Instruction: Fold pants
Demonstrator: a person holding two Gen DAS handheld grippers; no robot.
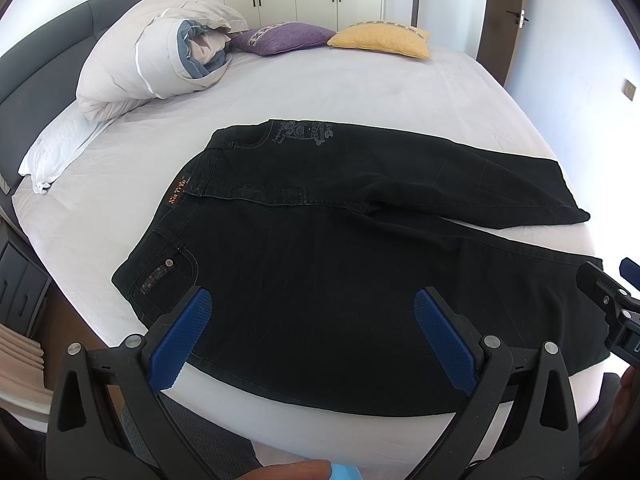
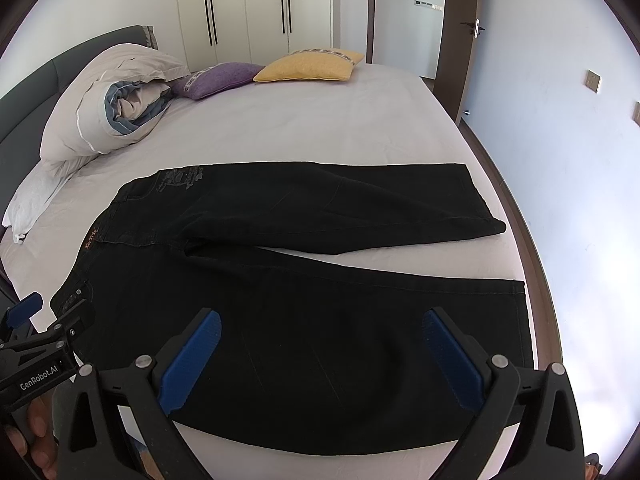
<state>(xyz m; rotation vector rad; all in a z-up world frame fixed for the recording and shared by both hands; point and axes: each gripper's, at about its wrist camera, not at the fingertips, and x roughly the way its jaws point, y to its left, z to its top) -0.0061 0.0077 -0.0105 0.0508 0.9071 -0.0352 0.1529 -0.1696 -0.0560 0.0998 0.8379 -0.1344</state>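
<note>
Black jeans (image 1: 320, 248) lie spread flat on the white bed, waistband to the left, both legs running right, a gap between the leg ends. They also show in the right wrist view (image 2: 304, 304). My left gripper (image 1: 312, 312) is open and empty, hovering over the near leg close to the waist end. My right gripper (image 2: 322, 336) is open and empty, hovering over the near leg toward its hem (image 2: 520, 320). Each gripper shows at the edge of the other's view: the right one (image 1: 616, 304), the left one (image 2: 36, 344).
The bed sheet (image 1: 320, 84) extends behind the jeans. A rolled duvet and pillow (image 1: 156, 56) sit at the back left, with a purple cushion (image 1: 284, 38) and a yellow cushion (image 1: 380, 40) at the head. A wall and door stand to the right (image 2: 560, 120).
</note>
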